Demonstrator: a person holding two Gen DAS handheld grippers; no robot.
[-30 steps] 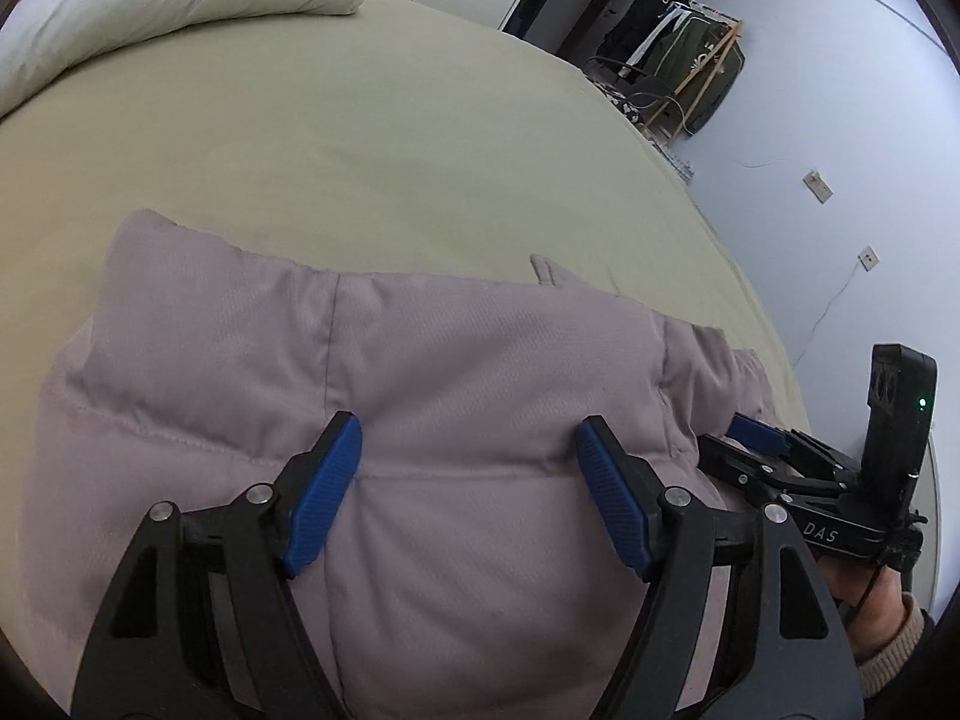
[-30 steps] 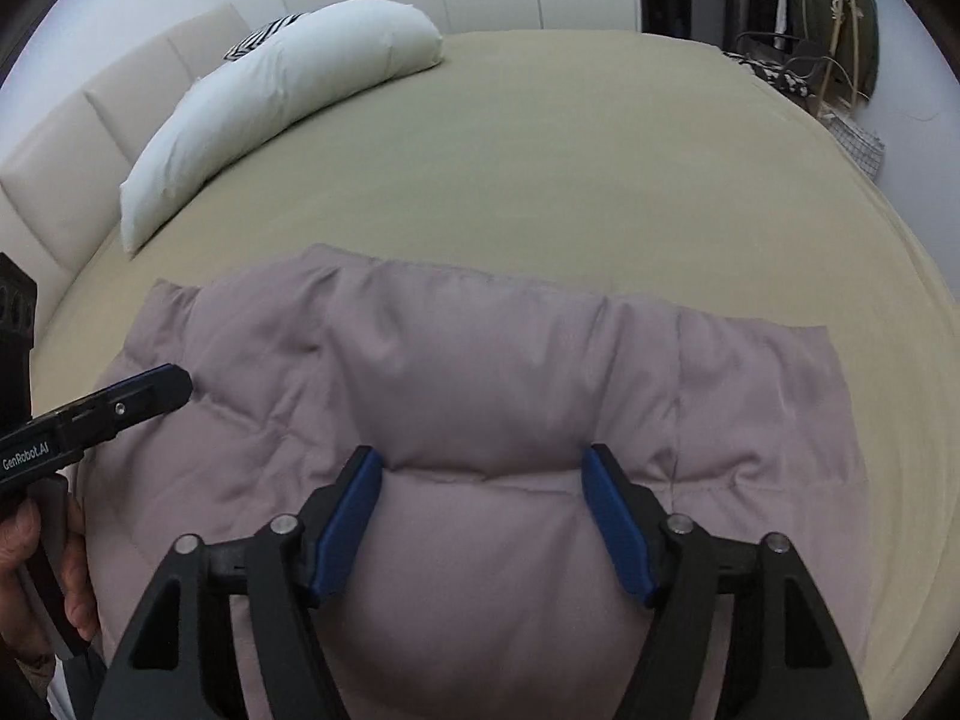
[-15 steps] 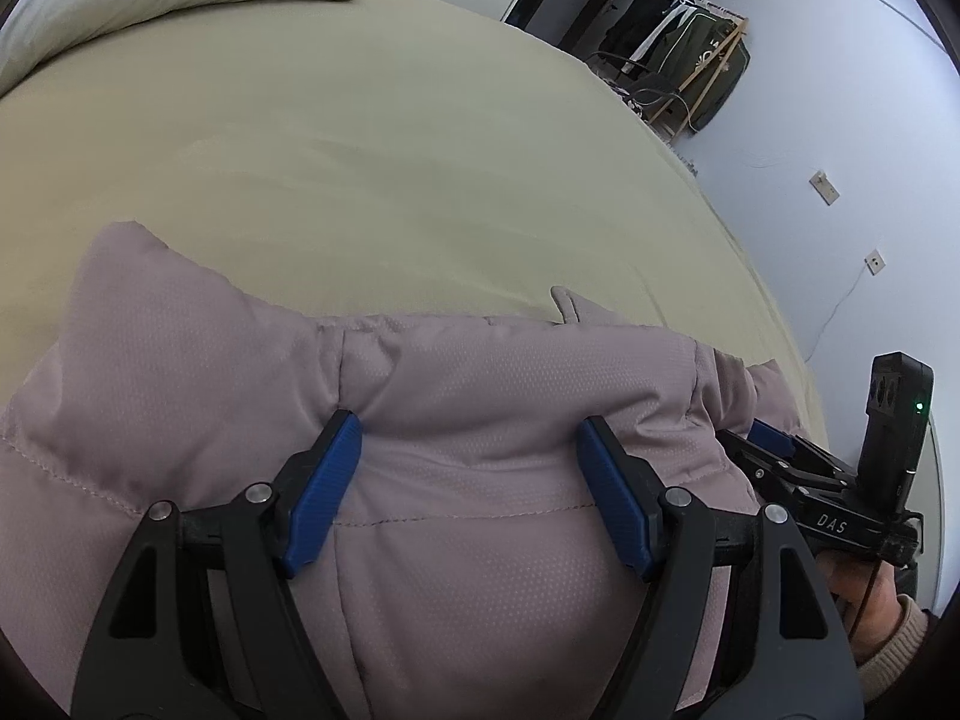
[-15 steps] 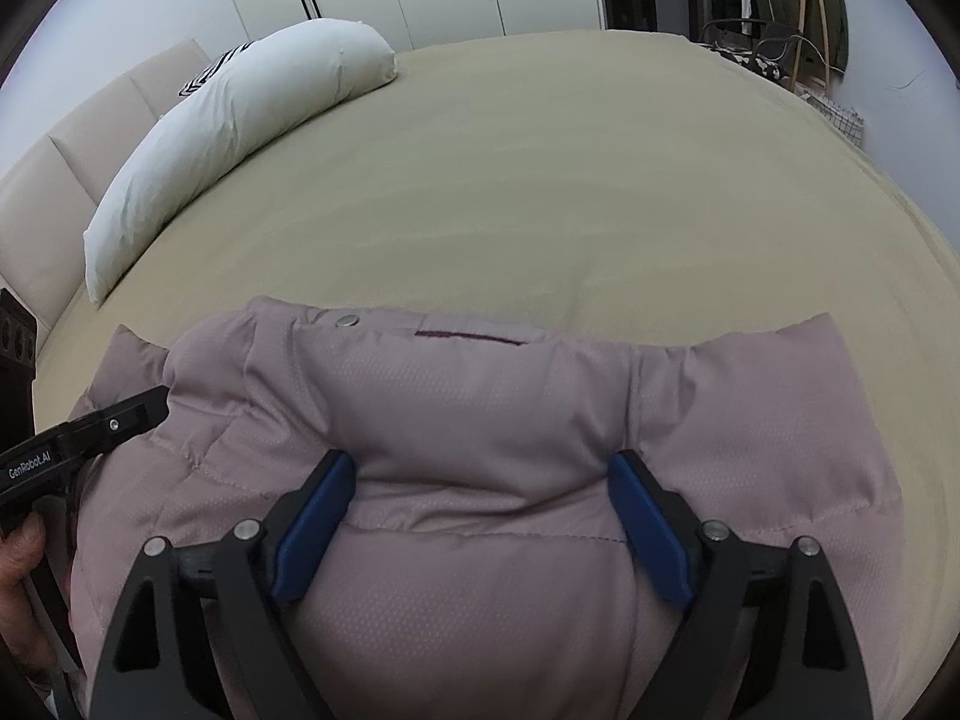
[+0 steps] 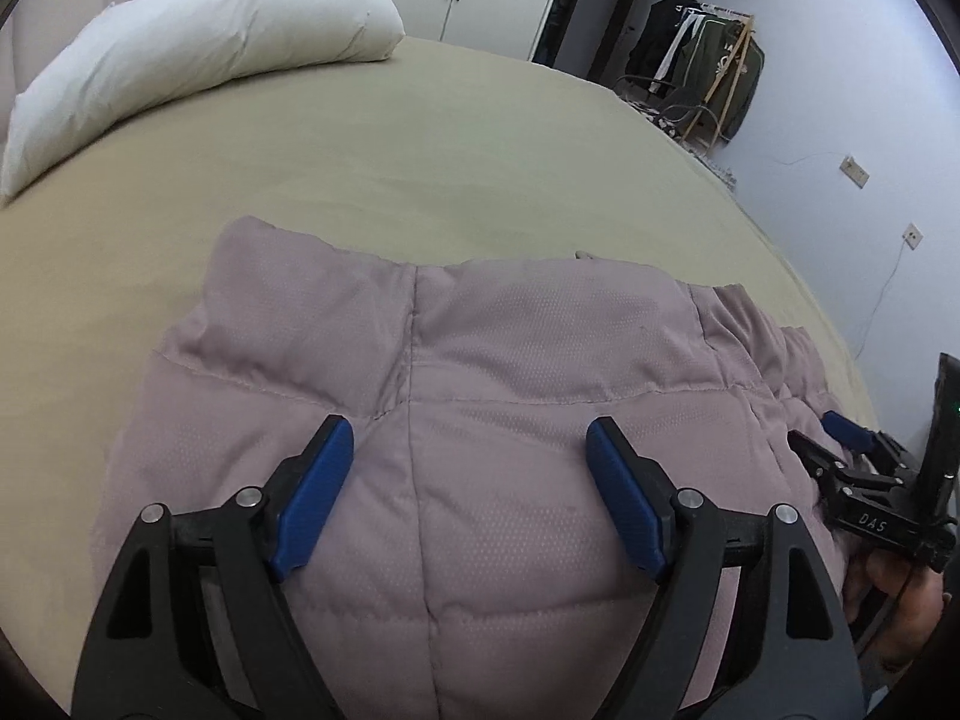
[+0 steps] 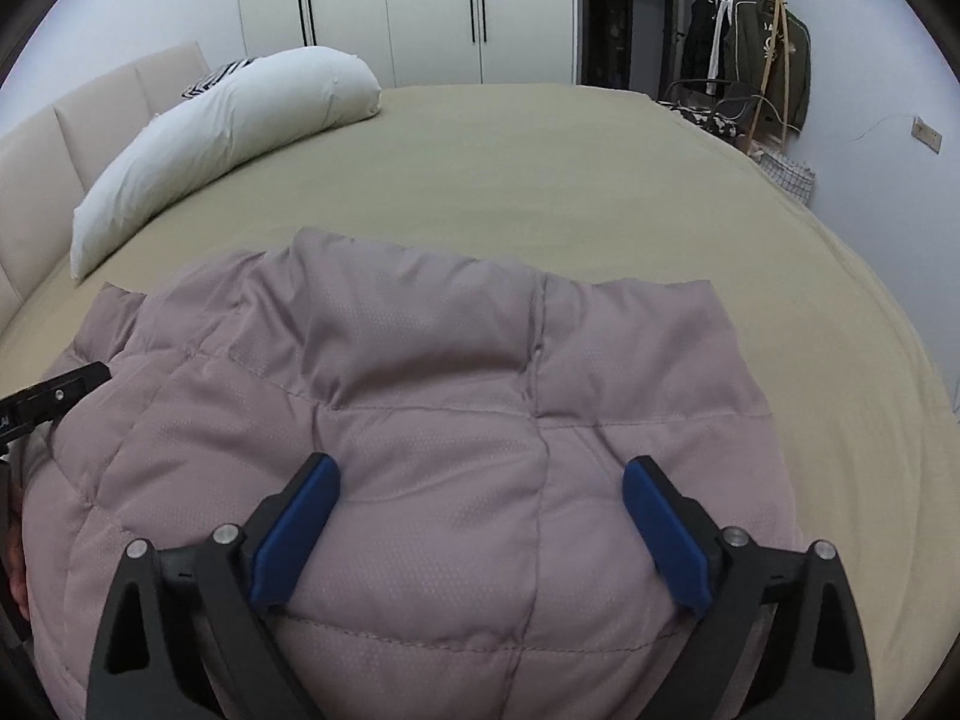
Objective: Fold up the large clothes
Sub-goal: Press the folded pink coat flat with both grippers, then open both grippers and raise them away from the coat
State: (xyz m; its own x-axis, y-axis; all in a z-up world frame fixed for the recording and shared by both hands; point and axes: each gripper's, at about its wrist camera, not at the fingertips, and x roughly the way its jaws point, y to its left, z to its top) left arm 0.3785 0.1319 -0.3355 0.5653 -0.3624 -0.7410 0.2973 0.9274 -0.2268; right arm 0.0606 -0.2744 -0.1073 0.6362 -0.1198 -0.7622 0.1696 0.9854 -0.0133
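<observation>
A puffy mauve quilted jacket [image 5: 540,348] [image 6: 420,360] lies folded on the olive bed [image 5: 420,150]. My left gripper [image 5: 465,432] straddles a thick padded fold near the jacket's left side. Its jaws are opening, and the blue pads still lie against the bulging fabric. My right gripper [image 6: 480,471] straddles the fold further right; its jaws are opening wide, and the padding swells between them without being pinched. In the left wrist view the right gripper [image 5: 825,435] rests at the jacket's right edge, held by a hand [image 5: 900,606].
A long white pillow [image 6: 228,126] lies along the far left of the bed, against a padded headboard [image 6: 60,162]. White wardrobes [image 6: 420,0] stand behind. A clothes rack [image 6: 762,60] with dark garments stands beyond the bed's far right corner.
The jacket's fold has come down and now lies flatter on the bed. Both views have tilted up, showing more bed and pillow. The right jaws have spread wider, the left slightly.
</observation>
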